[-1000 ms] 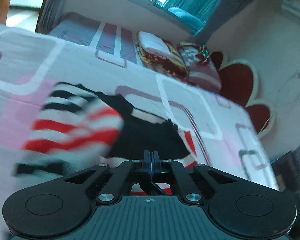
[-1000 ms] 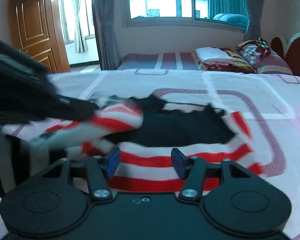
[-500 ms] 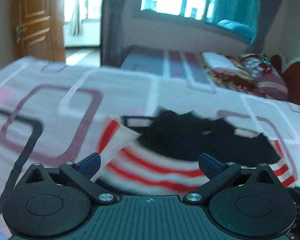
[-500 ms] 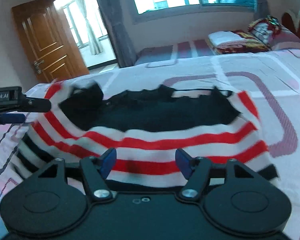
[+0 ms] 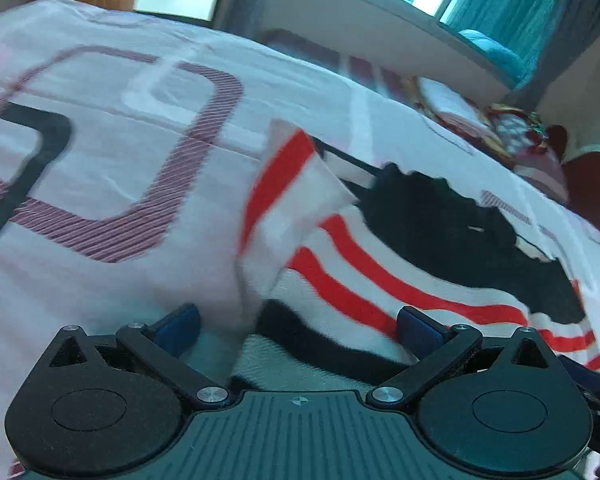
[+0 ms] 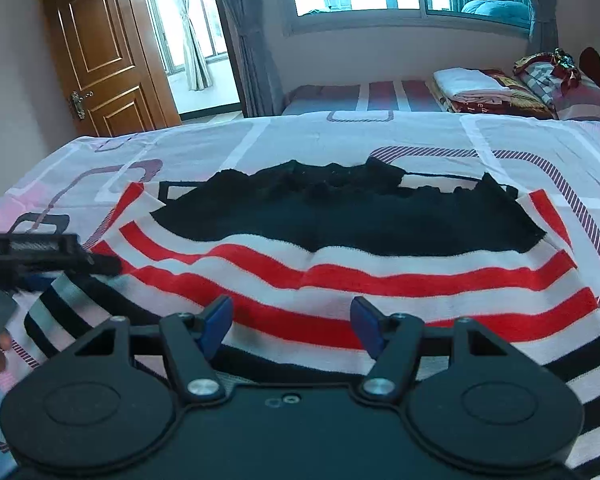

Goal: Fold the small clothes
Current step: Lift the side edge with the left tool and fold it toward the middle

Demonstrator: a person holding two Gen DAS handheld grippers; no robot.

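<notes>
I have the striped knit garment (image 6: 340, 280) spread flat on the patterned bedsheet (image 6: 300, 136), black collar end away from me, its left flap already lying turned in over the body. My left gripper (image 5: 296, 322) stands wide open over the near-left edge, gripping nothing. My right gripper (image 6: 290, 322) is also parted and empty above the near hem. I judge one side fold is done; next I should pinch the right edge and carry it across evenly.
</notes>
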